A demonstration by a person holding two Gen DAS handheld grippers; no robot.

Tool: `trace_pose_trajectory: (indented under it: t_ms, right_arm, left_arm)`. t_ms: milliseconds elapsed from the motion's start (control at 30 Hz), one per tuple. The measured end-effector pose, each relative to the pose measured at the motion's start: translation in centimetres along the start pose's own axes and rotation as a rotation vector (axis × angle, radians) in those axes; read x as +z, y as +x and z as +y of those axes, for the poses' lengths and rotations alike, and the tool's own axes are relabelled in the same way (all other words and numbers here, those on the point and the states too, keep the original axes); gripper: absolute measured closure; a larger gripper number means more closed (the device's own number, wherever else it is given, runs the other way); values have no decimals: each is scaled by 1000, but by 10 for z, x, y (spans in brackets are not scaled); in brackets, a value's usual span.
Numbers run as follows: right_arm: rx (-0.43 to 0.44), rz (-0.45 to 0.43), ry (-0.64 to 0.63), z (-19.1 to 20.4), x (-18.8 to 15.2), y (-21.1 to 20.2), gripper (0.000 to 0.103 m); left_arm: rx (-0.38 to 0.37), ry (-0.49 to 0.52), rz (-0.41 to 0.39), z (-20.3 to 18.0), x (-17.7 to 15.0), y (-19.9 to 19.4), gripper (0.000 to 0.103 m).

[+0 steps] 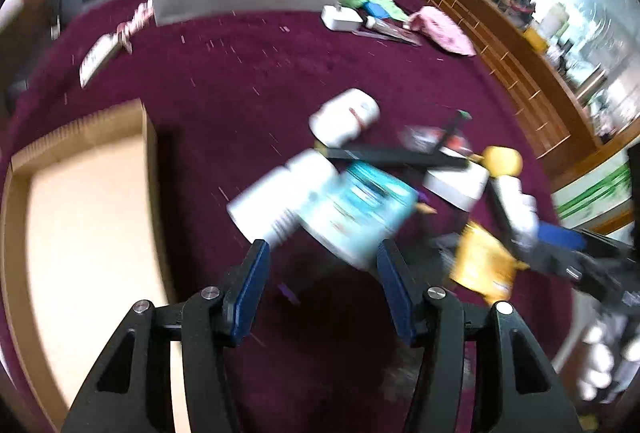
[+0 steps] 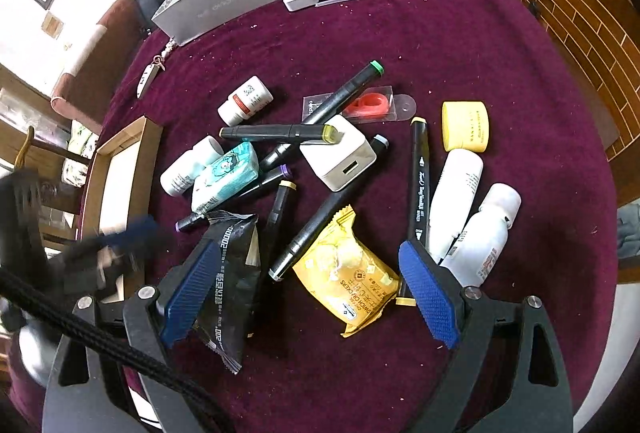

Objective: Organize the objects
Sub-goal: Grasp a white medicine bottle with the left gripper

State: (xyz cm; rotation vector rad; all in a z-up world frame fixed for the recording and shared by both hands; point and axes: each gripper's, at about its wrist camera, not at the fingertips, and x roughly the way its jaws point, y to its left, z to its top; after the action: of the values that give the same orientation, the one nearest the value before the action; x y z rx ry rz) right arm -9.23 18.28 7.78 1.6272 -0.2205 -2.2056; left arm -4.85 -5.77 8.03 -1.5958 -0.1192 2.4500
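A: Where does the pile sit, and what are the 2 grippers doing?

B: It is spread over the maroon cloth (image 2: pixel 440 45); the right gripper (image 2: pixel 310 291) hangs above its near edge with its jaws wide apart and nothing pressed between the pads; the yellow snack packet (image 2: pixel 348 273) and the black packet (image 2: pixel 232 273) lie under the gap. The left gripper (image 1: pixel 320 273) is also apart and empty; the teal tissue pack (image 1: pixel 360 209) lies on the cloth beyond its tips, though that view is blurred.

A: Which way do the long things run?

B: In the right wrist view the green-capped marker (image 2: pixel 344 93) slants from lower left to upper right, cap end far; the yellow-tipped marker (image 2: pixel 280 132) lies nearly crosswise, tip to the right, resting on the white charger cube (image 2: pixel 340 157). The marker with white lettering (image 2: pixel 420 193) runs almost straight away from the camera; 2 white bottles (image 2: pixel 456 201) beside it lean the same way, slightly right at the top.

A: And the box?

B: The cardboard tray (image 2: pixel 116 169) sits at the cloth's left edge, long axis running away from the camera; a grey box (image 2: pixel 224 1) lies at the far side.
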Motion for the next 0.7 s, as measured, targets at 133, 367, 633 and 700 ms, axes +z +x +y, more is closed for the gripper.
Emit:
trace_pose_trajectory:
  t_ms: [133, 367, 633, 700]
  right_arm:
    - [3, 2, 12, 1, 0, 0, 11]
    - [-13, -21, 44, -9, 5, -10, 11]
    - [-25, -39, 59, -9, 18, -11, 11]
    - [-28, -39, 69, -10, 22, -9, 11]
  left_arm:
    - [84, 141, 36, 16, 21, 26, 54]
    - [103, 208, 110, 14, 31, 68, 53]
    - [109, 193, 107, 9, 25, 70, 73]
    - [85, 162, 110, 13, 25, 68, 73]
